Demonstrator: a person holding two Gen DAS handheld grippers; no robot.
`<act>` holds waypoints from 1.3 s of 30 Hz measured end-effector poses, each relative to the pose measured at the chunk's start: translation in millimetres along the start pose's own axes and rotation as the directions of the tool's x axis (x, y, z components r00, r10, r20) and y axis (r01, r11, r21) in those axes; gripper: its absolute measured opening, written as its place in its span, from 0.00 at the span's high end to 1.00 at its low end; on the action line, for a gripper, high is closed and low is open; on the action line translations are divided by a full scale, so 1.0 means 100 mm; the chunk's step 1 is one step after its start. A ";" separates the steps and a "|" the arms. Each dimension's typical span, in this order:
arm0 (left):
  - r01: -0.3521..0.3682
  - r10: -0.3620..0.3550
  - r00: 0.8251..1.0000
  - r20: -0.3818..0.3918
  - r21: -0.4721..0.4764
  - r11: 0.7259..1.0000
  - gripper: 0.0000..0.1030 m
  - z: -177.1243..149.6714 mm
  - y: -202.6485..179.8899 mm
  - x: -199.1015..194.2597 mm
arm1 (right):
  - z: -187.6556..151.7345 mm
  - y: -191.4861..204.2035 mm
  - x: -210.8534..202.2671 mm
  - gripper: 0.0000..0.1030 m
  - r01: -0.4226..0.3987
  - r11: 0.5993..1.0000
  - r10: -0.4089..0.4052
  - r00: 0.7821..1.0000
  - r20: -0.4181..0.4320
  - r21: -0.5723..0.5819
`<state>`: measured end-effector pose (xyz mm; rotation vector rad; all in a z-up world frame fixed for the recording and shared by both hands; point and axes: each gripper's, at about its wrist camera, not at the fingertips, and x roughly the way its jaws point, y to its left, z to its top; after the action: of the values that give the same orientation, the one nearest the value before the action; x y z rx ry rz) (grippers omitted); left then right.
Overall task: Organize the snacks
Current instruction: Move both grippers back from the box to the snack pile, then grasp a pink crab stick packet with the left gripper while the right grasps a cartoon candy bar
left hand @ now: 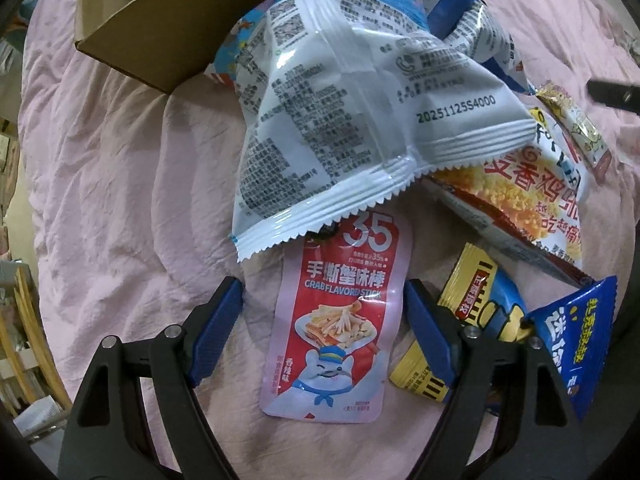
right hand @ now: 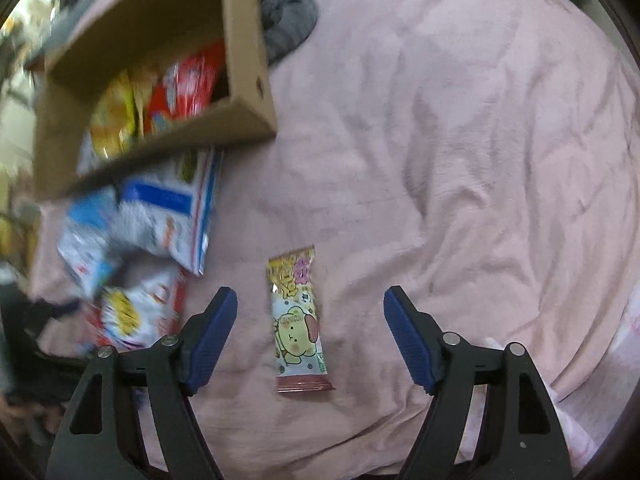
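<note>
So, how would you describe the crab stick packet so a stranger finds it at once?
On the pink bedsheet, look just below the big white bag lying printed-side down. The crab stick packet is the flat red and pink pouch with a cartoon sailor, its top tucked under that bag.

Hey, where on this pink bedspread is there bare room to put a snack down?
Bare patches: the pink sheet right of the cartoon-dog snack bar and cardboard box, and the stretch left of the crab stick pouch, below the box corner. Crowded: the bag pile right of that pouch, around the white chip bag.
</note>
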<state>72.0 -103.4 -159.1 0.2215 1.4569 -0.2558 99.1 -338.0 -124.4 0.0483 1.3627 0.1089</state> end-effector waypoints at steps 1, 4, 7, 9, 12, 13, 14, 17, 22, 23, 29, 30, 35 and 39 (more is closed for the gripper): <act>-0.001 0.001 1.000 0.000 0.003 1.000 0.29 -0.01 0.03 -0.01 | -0.01 0.06 0.06 0.24 0.020 0.999 -0.020 1.000 -0.016 -0.029; -0.009 0.009 1.000 0.010 0.007 1.000 0.42 0.01 0.09 -0.02 | -0.04 0.20 0.17 0.24 0.076 0.991 -0.081 0.996 -0.043 -0.108; -0.006 0.006 1.000 0.018 -0.001 1.000 0.48 0.00 0.13 -0.06 | -0.07 0.29 0.27 0.24 0.140 0.974 -0.151 0.987 -0.049 -0.179; -0.001 0.001 1.000 0.022 -0.006 1.000 0.48 -0.01 0.14 -0.09 | -0.09 0.30 0.34 0.26 0.158 0.968 -0.173 0.983 -0.063 -0.192; -0.004 0.004 1.000 0.030 -0.008 1.000 0.48 -0.03 0.16 -0.08 | -0.11 0.32 0.42 0.31 0.188 0.956 -0.210 0.975 -0.075 -0.227; -0.002 0.002 1.000 0.031 -0.013 1.000 0.48 -0.04 0.18 -0.10 | -0.13 0.33 0.44 0.33 0.189 0.953 -0.213 0.974 -0.080 -0.239; 0.001 -0.001 1.000 0.031 -0.022 1.000 0.48 -0.04 0.21 -0.11 | -0.14 0.34 0.47 0.35 0.187 0.952 -0.212 0.974 -0.081 -0.242; 0.007 -0.005 0.999 0.044 -0.046 0.999 0.48 -0.12 0.32 -0.17 | -0.15 0.34 0.48 0.50 0.182 0.951 -0.208 0.975 -0.081 -0.251; 0.027 -0.019 0.997 0.069 -0.128 0.991 0.49 -0.27 0.51 -0.31 | -0.10 0.38 0.34 0.73 0.160 0.961 -0.178 0.982 -0.062 -0.225; 0.031 -0.020 0.997 0.076 -0.148 0.989 0.49 -0.31 0.56 -0.34 | -0.09 0.37 0.29 0.73 0.142 0.968 -0.156 0.986 -0.055 -0.208; 0.030 0.009 0.989 0.145 -0.265 0.964 0.49 -0.51 0.79 -0.61 | -0.05 0.25 -0.07 0.73 0.062 0.992 -0.059 0.998 0.032 -0.113; 0.025 0.021 0.986 0.163 -0.277 0.961 0.49 -0.54 0.81 -0.69 | -0.04 0.22 -0.14 0.73 0.050 0.995 -0.045 0.997 0.058 -0.089; 0.009 0.073 0.966 0.248 -0.316 0.949 0.49 -0.57 0.88 -1.07 | 0.01 0.05 -0.53 0.73 -0.056 0.998 0.056 0.982 0.179 -0.003; 0.014 0.105 0.947 0.303 -0.366 0.930 0.49 -0.47 0.98 -1.27 | 0.03 0.00 -0.69 0.73 -0.112 0.993 0.103 0.964 0.243 0.027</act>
<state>44.8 9.1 -37.8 -0.0874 1.1488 0.0230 88.3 -345.0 -57.1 0.1649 1.1181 0.1617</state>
